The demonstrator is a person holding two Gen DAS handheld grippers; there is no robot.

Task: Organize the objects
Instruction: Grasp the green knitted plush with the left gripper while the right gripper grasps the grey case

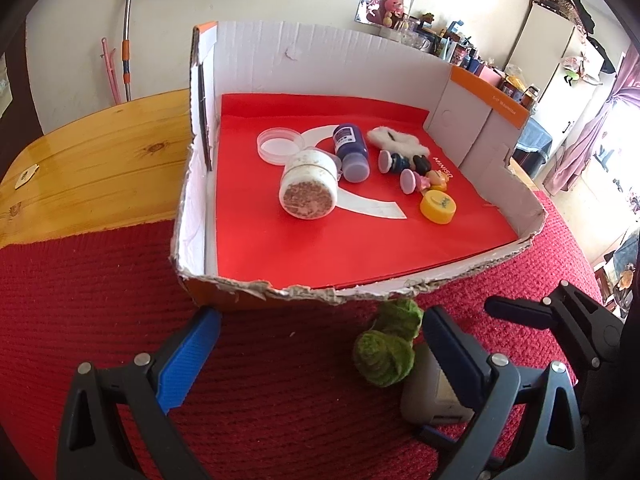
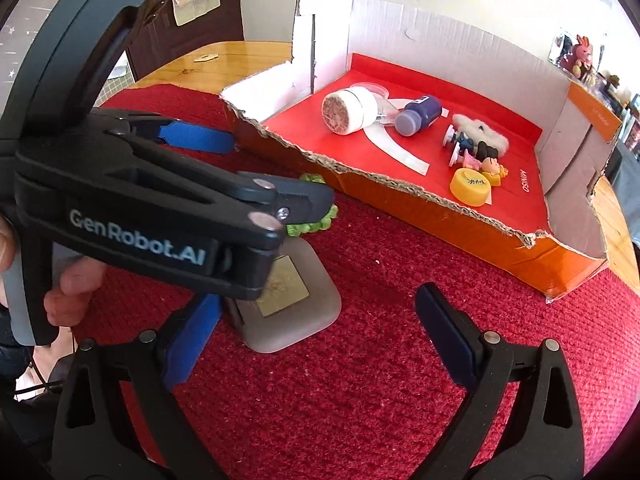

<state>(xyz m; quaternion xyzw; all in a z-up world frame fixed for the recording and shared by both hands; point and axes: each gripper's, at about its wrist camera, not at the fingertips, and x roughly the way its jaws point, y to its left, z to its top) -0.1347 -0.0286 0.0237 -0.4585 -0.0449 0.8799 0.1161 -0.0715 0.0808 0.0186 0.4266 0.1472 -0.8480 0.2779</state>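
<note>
A torn cardboard box with a red liner stands on the red mat. In it lie a white jar, a clear lid, a blue bottle, a white fluffy piece, small figurines and a yellow cap. On the mat in front lie a green fuzzy toy and a grey case. My left gripper is open, the green toy just inside its right finger. My right gripper is open and holds nothing.
The red mat covers part of a wooden table. A hand holds the left gripper's handle. The right gripper's finger shows at the right of the left wrist view. A cluttered shelf and cupboards stand behind the box.
</note>
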